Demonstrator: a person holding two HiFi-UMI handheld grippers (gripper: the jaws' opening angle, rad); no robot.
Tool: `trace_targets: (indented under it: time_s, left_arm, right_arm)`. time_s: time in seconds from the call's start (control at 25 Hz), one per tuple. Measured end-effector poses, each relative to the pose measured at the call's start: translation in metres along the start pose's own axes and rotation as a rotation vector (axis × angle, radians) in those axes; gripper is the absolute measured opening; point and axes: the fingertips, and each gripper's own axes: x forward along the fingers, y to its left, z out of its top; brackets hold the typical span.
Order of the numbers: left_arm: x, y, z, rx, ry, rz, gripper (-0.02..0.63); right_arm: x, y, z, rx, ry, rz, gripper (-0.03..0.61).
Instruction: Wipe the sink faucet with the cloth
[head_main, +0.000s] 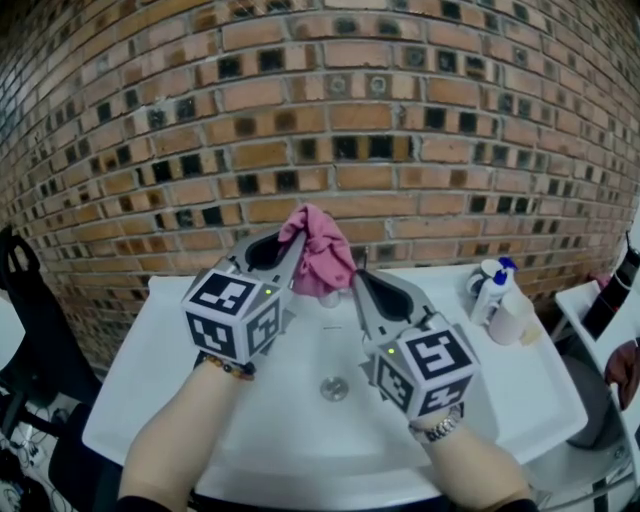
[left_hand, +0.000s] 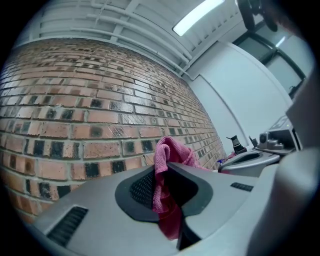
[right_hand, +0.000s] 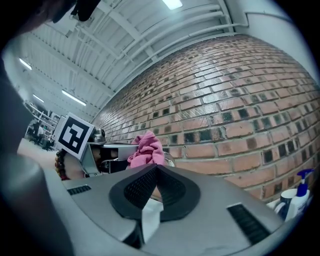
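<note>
Sink (head_main: 160, 370) sits vs. the brick wall (head_main: 400, 120). Your left gripper (head_main: 290, 245) is clamped on the pink cloth (head_main: 320, 255), bunched over the basin's back edge, prob. right at the faucet for wiping. Your right gripper (head_main: 358, 284) is fully closed & empty, just beside the cloth. The faucet is hidden behind the cloth; you can't make it out.

Grey left hand-held gripper (head_main: 292, 245) and right hand-held gripper (head_main: 358, 279) each carry a black-and-white marker cube (head_main: 235, 312); both wrists wear bracelets (head_main: 228, 368).
</note>
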Motion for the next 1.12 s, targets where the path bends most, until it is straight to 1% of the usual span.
trace_targets:
  time_s: [0.24, 0.44, 0.72, 0.84, 1.12]
  left_arm:
    - [0.014, 0.010, 0.005, -0.007, -0.001, 0.003, 0.041]
    - [0.025, 0.014, 0.010, 0.002, 0.000, -0.002, 0.040]
    - [0.040, 0.022, 0.011, -0.016, 0.004, -0.022, 0.039]
    - [0.046, 0.026, 0.010, -0.024, 0.006, -0.025, 0.038]
    - [0.061, 0.039, -0.002, -0.027, 0.023, -0.004, 0.035]
  right_arm:
    - [-0.001, -0.004, 0.001, 0.006, -0.006, -0.006, 0.011]
    - [-0.001, -0.006, -0.001, 0.007, -0.001, -0.013, 0.011]
    - [0.001, -0.006, -0.006, 0.008, 0.014, -0.018, 0.011]
    - [0.001, -0.007, -0.007, 0.008, 0.015, -0.015, 0.011]
    - [0.002, -0.006, -0.011, 0.004, 0.029, -0.013, 0.011]
